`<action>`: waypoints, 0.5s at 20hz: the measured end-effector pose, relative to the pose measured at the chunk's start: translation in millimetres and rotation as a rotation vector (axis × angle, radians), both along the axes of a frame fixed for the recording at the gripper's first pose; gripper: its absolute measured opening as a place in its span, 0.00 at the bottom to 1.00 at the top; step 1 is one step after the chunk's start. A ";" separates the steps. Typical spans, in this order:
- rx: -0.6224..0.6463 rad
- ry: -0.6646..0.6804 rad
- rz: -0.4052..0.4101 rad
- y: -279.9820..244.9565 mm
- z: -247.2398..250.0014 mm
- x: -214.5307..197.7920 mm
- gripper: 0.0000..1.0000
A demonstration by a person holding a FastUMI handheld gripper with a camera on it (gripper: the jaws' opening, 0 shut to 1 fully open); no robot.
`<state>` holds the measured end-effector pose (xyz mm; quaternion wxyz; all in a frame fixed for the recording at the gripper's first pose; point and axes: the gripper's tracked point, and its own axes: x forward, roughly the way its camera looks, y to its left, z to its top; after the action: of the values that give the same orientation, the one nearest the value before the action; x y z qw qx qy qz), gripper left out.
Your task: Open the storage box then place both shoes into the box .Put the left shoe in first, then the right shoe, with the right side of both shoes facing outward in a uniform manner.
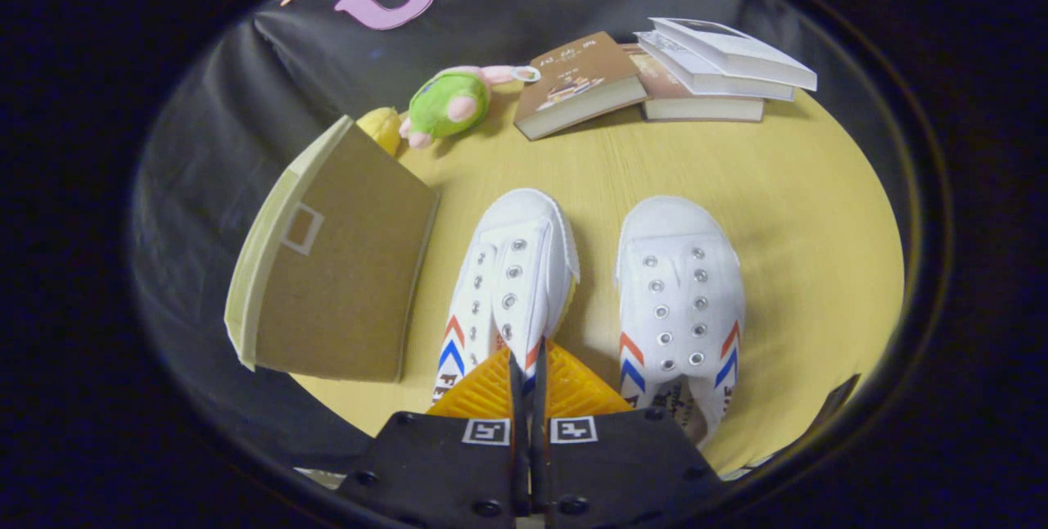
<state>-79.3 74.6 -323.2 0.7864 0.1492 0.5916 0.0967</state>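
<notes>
The hand-held gripper [528, 369] hangs over the near edge of the surface [786, 185] with its fingers pressed together, and they appear to pinch the inner side wall of the left shoe [512, 283] near the heel, though the contact is partly hidden. That shoe tips a little toward the box, which suits lifting it first, as the task asks. The right shoe [679, 300] sits flat just beside it, toe pointing to the far edge, waiting its turn. The storage box [336, 283] stands at the left edge, just beside the left shoe, so the carry is short; its lid looks closed from here. Books [712, 70], a plush toy [450, 103] and a yellow thing [381, 128] lie along the far edge, well clear of the work.
</notes>
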 end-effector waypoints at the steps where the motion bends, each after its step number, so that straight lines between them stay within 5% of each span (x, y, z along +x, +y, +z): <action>1: 0.014 -0.002 -0.014 3.2 8.2 4.1 0.04; 10: 0.072 -0.080 -0.057 41.0 97.0 57.9 0.04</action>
<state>-21.3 115.6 -226.2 0.8060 0.1900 0.5513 0.1013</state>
